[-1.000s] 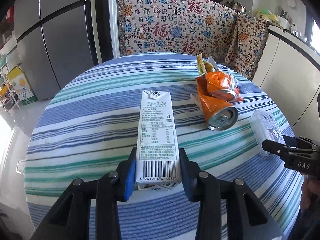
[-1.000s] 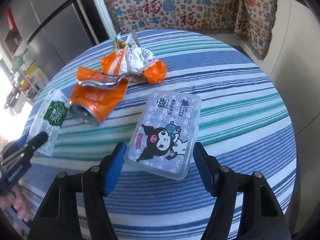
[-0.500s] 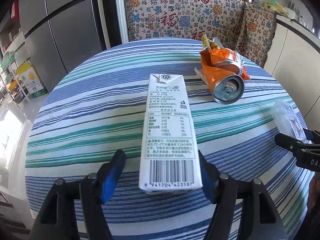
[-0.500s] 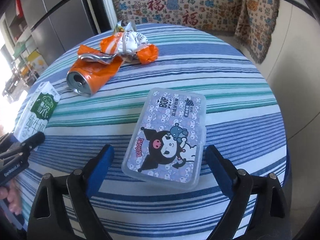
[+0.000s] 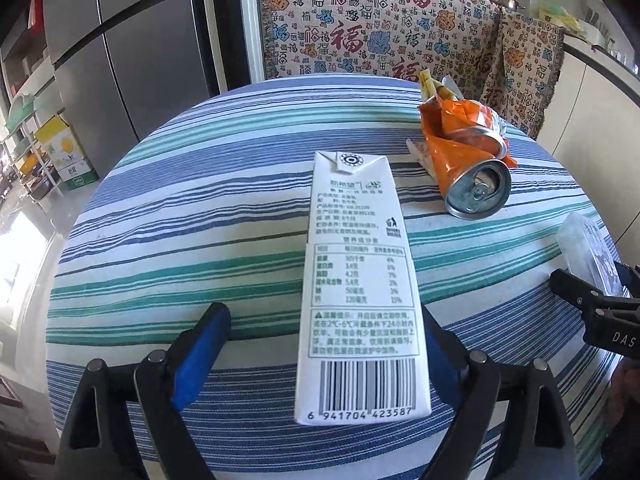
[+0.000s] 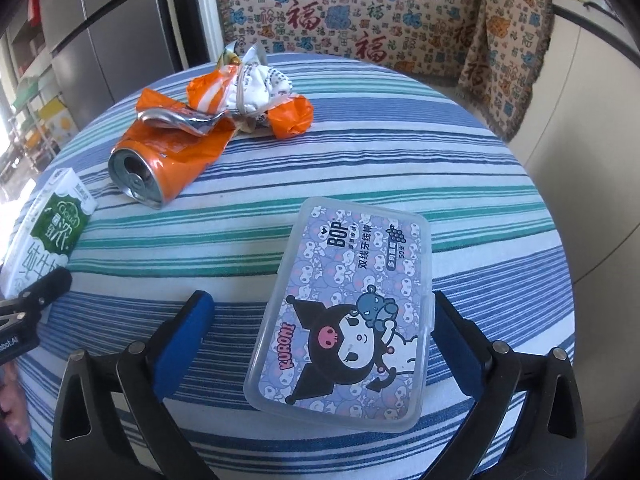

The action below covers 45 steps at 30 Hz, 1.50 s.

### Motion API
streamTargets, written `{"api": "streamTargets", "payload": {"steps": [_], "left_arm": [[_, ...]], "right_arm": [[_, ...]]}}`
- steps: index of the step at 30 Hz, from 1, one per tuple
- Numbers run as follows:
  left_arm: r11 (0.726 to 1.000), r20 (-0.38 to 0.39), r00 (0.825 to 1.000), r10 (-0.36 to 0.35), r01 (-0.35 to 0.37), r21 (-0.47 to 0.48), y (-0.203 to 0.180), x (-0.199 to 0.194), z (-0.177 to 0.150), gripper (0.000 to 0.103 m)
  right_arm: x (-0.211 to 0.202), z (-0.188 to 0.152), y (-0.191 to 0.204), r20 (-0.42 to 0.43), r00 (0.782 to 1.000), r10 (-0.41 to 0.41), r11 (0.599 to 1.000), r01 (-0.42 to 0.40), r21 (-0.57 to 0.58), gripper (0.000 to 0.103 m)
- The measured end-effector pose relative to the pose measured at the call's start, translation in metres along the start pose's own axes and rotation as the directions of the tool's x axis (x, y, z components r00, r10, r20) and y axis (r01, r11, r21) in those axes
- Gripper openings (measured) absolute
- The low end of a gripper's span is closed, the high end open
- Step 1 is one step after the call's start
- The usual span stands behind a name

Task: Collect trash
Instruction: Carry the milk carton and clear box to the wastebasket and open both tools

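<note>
A white milk carton (image 5: 360,280) lies flat on the striped round table (image 5: 200,216). My left gripper (image 5: 320,344) is open, its blue pads either side of the carton's near end, not pressing it. A clear plastic floss-pick box with a cartoon lid (image 6: 344,304) lies flat between the open pads of my right gripper (image 6: 320,332). A crushed orange can (image 6: 160,168) and crumpled orange and white wrappers (image 6: 256,92) lie at the table's far side. The carton also shows at the left in the right wrist view (image 6: 44,236).
A patterned cloth (image 5: 380,28) covers furniture behind the table. A grey fridge (image 5: 132,52) stands at the back left. A white counter (image 5: 600,112) runs along the right. My right gripper shows at the right edge of the left wrist view (image 5: 600,312).
Both grippers have opened wide and let go: the left released the carton, the right released the plastic box. Both things now lie on the table, and the cameras sit slightly further back.
</note>
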<state>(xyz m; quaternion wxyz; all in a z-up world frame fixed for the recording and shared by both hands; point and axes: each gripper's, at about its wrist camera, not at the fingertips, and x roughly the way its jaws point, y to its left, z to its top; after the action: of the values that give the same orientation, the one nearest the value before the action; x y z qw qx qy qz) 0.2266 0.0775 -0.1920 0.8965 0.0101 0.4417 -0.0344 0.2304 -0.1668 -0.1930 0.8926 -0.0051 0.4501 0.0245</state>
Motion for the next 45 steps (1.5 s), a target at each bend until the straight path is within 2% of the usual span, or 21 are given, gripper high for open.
{"api": "streamTargets", "payload": {"steps": [33, 35, 37, 39, 41, 43, 45], "left_arm": [[1.000, 0.002, 1.000, 0.000, 0.000, -0.001, 0.001, 0.000, 0.000, 0.092], [1.000, 0.000, 1.000, -0.006, 0.006, 0.004, 0.001, -0.001, 0.001, 0.092], [0.998, -0.042, 0.998, -0.051, 0.053, 0.046, -0.001, -0.004, 0.001, 0.091], [0.990, -0.062, 0.990, -0.124, 0.128, 0.055, 0.002, -0.016, 0.000, 0.091], [0.983, -0.053, 0.983, -0.177, 0.179, 0.038, 0.008, -0.029, 0.006, 0.091], [0.979, -0.062, 0.978, -0.198, 0.200, 0.026, 0.012, -0.033, 0.019, 0.091], [0.985, -0.088, 0.982, -0.166, 0.170, 0.040, 0.012, -0.030, 0.036, 0.091]], "right_arm": [[0.000, 0.001, -0.005, 0.003, 1.000, 0.000, 1.000, 0.000, 0.004, 0.102], [0.000, 0.001, -0.004, 0.001, 1.000, 0.002, 1.000, -0.002, 0.006, 0.102], [-0.001, 0.000, -0.006, 0.002, 1.000, 0.021, 1.000, -0.021, 0.011, 0.102], [-0.003, 0.009, -0.014, -0.092, 0.992, 0.082, 0.997, -0.082, 0.007, 0.102], [-0.014, 0.023, -0.034, -0.141, 0.974, 0.177, 0.981, -0.163, 0.102, 0.102], [-0.022, 0.039, -0.046, -0.171, 0.965, 0.199, 0.973, -0.174, 0.152, 0.102], [-0.019, 0.051, -0.047, -0.266, 0.940, 0.214, 0.971, -0.176, 0.161, 0.102]]}}
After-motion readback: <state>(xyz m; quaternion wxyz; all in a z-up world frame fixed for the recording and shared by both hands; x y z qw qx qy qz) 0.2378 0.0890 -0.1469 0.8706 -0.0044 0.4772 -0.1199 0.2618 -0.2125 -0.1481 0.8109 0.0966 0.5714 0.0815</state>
